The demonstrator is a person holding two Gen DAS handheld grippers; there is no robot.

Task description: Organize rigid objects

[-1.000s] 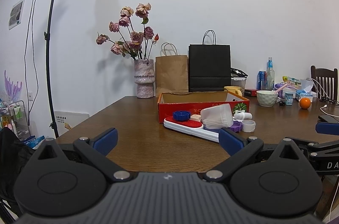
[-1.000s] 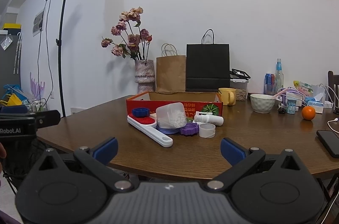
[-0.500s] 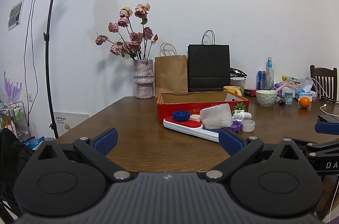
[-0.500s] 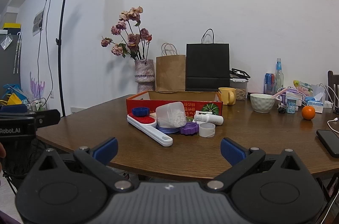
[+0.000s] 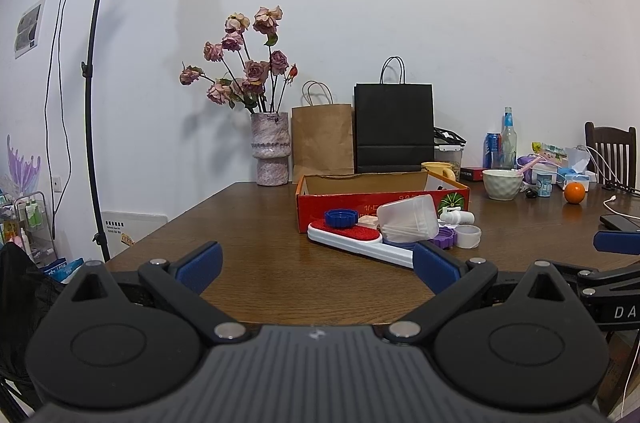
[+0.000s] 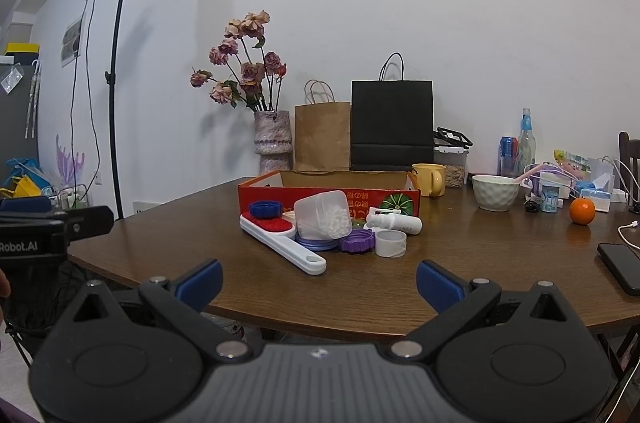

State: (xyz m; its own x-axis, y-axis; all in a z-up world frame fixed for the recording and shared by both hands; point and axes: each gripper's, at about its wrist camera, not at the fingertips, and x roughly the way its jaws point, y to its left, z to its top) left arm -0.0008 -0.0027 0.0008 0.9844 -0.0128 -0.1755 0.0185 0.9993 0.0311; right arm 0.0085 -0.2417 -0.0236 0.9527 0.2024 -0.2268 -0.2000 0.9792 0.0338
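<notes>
A red cardboard box (image 5: 380,199) (image 6: 328,197), open on top, sits mid-table. In front of it lies a cluster: a white brush with a red pad (image 5: 356,241) (image 6: 280,241), a blue cap (image 5: 341,218) (image 6: 265,209), a clear tipped container of white pieces (image 5: 408,221) (image 6: 324,215), a purple lid (image 6: 357,241), a white ring (image 6: 391,243) and a white spray bottle (image 6: 394,222). My left gripper (image 5: 316,265) is open and empty at the table's near edge. My right gripper (image 6: 318,281) is open and empty, short of the cluster.
At the back stand a vase of roses (image 5: 270,147), a brown bag (image 5: 322,139) and a black bag (image 5: 394,127). A yellow mug (image 6: 430,179), a white bowl (image 6: 495,191), an orange (image 6: 582,211), bottles and a phone (image 6: 622,267) are on the right. A light stand (image 5: 94,95) is at the left.
</notes>
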